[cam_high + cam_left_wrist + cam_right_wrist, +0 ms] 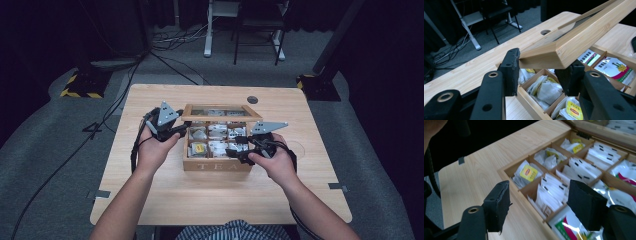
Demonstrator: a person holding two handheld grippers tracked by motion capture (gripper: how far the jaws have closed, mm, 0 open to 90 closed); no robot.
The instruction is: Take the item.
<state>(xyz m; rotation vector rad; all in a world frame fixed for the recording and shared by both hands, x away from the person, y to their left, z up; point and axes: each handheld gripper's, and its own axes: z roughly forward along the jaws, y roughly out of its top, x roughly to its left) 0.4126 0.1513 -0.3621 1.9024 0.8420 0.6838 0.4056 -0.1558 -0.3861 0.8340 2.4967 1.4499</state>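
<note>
A wooden tea box (217, 165) marked TEA stands mid-table, its compartments packed with tea bags. Its glass-paned lid (220, 114) is raised, and my left gripper (172, 127) is shut on the lid's left front corner. In the left gripper view the lid's corner (549, 53) sits clamped between the jaws of the left gripper (541, 63). My right gripper (239, 149) hovers at the box's front right, open. In the right gripper view the right gripper (540, 195) has nothing in it; below it lie white sachets (549, 192) and a yellow-labelled bag (529, 173).
The box rests on a light wooden table (150, 200) with a round cable hole (252, 99) at the back. Bare tabletop lies left, right and in front of the box. Beyond the far edge are cables, a chair and a desk leg (209, 30) on grey carpet.
</note>
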